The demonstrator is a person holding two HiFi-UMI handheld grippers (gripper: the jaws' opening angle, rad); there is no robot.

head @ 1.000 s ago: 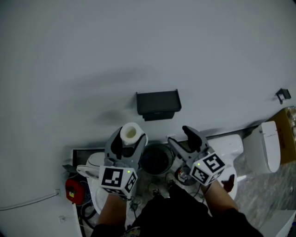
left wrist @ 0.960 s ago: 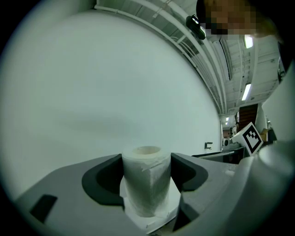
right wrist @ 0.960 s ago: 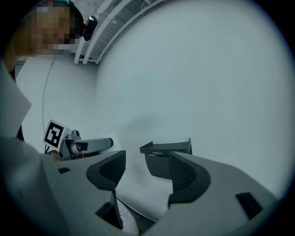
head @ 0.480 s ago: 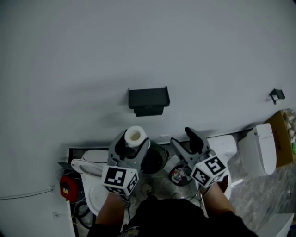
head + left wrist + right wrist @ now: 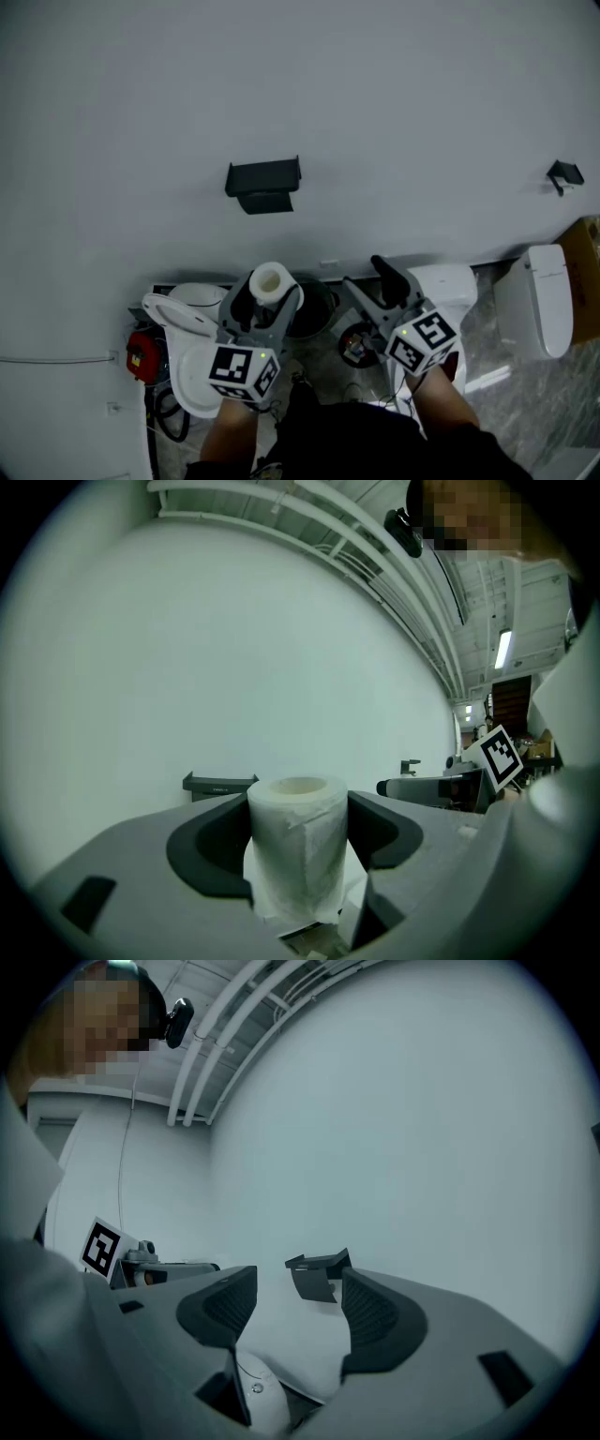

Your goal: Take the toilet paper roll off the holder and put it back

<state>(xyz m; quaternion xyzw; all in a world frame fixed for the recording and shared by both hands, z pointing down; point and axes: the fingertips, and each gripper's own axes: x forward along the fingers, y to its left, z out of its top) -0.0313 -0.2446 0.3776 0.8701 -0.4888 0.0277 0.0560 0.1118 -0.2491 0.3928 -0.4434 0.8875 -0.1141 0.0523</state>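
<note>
Inside left claw (image 5: 266, 291): we grasp the toilet paper roll (image 5: 298, 846) upright by its sides.
Roll: light, soft, we judge; squeeze gently.
Right claw (image 5: 298, 1312): released, empty.

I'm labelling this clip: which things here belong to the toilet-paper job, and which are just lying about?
Job: toilet paper roll, clamped in left gripper; black holder on wall; right gripper, open, empty.
Lying about: white toilet; dark bucket; red object.

No text, label or number is legible.
</note>
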